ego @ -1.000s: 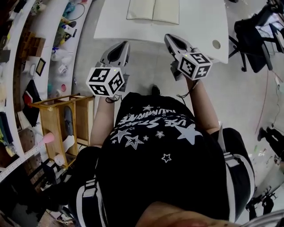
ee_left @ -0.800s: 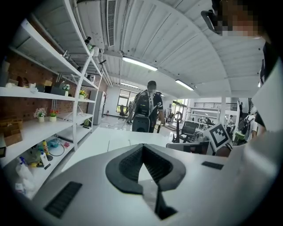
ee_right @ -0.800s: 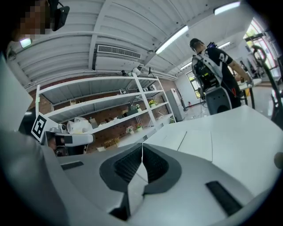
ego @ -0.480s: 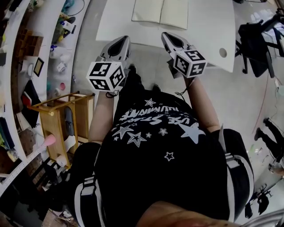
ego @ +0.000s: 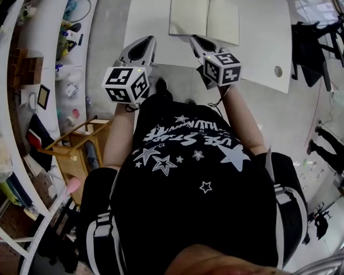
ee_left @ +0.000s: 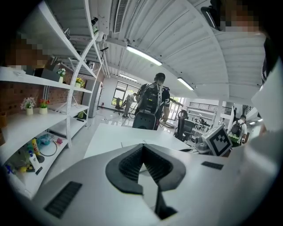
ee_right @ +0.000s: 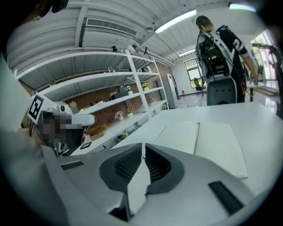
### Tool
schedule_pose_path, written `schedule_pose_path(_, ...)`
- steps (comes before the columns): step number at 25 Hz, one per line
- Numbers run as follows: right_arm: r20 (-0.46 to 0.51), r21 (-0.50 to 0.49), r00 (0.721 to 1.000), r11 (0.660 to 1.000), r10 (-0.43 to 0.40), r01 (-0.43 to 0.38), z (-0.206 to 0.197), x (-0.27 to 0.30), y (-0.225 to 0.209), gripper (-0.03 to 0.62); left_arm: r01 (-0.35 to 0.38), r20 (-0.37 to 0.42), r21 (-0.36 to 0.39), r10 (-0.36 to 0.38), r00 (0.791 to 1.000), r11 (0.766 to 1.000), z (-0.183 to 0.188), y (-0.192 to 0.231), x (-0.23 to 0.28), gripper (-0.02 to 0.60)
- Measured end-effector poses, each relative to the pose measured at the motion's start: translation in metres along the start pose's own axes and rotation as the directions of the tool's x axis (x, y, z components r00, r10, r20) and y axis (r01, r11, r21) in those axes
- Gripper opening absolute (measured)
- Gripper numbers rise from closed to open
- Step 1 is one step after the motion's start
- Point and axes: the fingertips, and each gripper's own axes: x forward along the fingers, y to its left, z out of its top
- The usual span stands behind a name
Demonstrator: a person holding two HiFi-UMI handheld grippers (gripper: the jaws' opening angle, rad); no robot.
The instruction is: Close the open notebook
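Your left tongs (ego: 144,47) sit at the near edge of the white table (ego: 145,19), jaws pressed together and holding nothing. Your right tongs (ego: 195,42) are likewise closed down to a thin slit and empty. The open notebook (ego: 204,20) lies flat on the table just ahead of the right tongs and forward-right of the left.

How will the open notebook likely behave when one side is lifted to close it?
The notebook lies flat and thin on the white table, so it is probably light and may slide if pushed. Its pages look like plain paper, so a lifted side would likely flop rather than swing stiffly. The centre fold should act as a hinge.
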Motion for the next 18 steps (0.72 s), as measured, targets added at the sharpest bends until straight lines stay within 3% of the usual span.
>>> schedule_pose_path(6,-0.121,-0.047,0.991,0.998,-0.049,0.044,-0.014,0.055,0.007,0.015,0.051,-0.044,-0.018,-0.052,0.998,0.999,0.002,0.037,0.019,0.011)
schedule_pose_path(12,-0.231,-0.030,0.970,0.997,-0.076,0.071,-0.035,0.092,0.005,0.083,0.107,-0.086,-0.029,-0.109,0.990,0.994,-0.002,0.060,0.039,0.011)
schedule_pose_path(18,-0.349,-0.140,0.923,0.983,-0.163,0.121,-0.051,0.112,0.005,0.101,0.146,-0.113,-0.027,-0.148,0.983,0.989,-0.002,0.077,0.052,0.011)
